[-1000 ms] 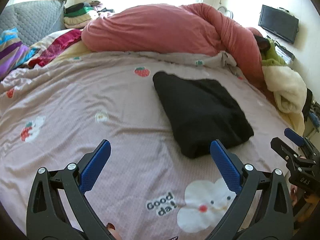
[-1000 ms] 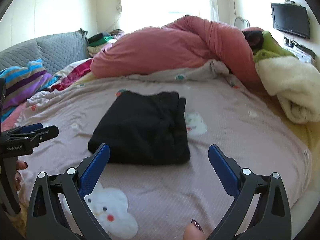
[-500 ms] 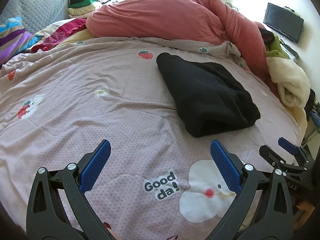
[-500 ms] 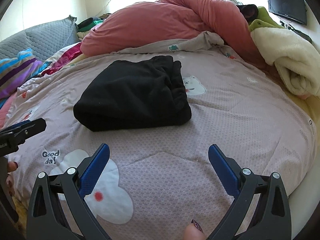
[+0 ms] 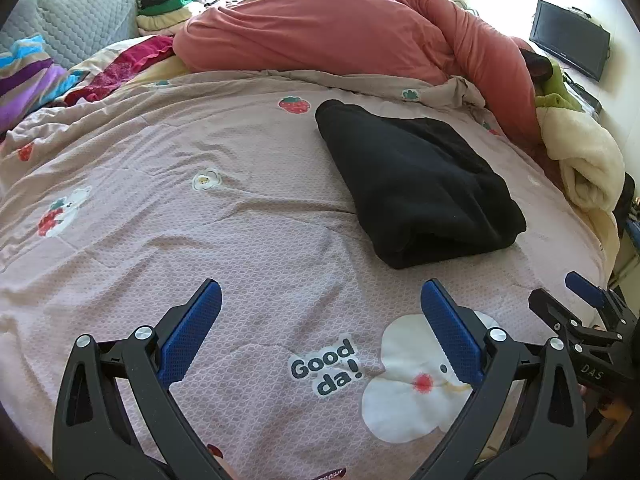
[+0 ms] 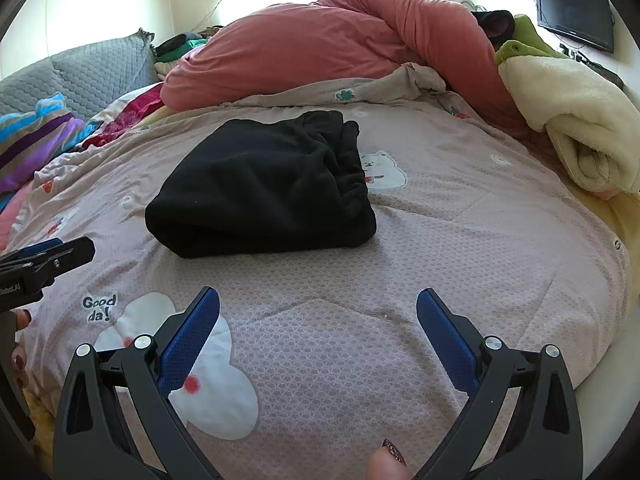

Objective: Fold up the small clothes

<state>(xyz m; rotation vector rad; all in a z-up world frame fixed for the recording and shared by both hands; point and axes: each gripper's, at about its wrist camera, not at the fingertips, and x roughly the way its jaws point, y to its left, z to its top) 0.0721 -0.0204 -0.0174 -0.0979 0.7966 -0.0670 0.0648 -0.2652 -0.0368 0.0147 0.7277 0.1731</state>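
1. Your left hand-held gripper (image 5: 320,320) hovers low over the near part of the mauve quilted bedspread (image 5: 240,240), its blue-padded jaws spread wide apart with nothing between them.
2. Your right hand-held gripper (image 6: 318,322) is in the same state: jaws apart, empty, held above the bedspread's near edge. In the left wrist view it shows at the far right, well apart from the garment.
3. The task's thing, a black fleece garment folded into a thick rectangular bundle (image 6: 260,188), lies on the bedspread ahead of both grippers, nearer the middle of the bed. Neither gripper touches it.
4. From the right wrist view, a gathered, elastic-looking edge runs along the bundle's right side, and the fold faces you at the near end. Its layers sit roughly squared, so I judge this piece folded, or one fold short at most.
5. The step in hand looks like a release and pull-back between folds. If you want it smaller, the next move calls for both grippers to reach forward, close on the two near corners through all layers, and carry them over to the far edge.
6. If it is done, look to the pile of clothes (image 5: 172,4) at the headboard, beyond the rumpled salmon-pink duvet (image 5: 320,36), for the next piece.
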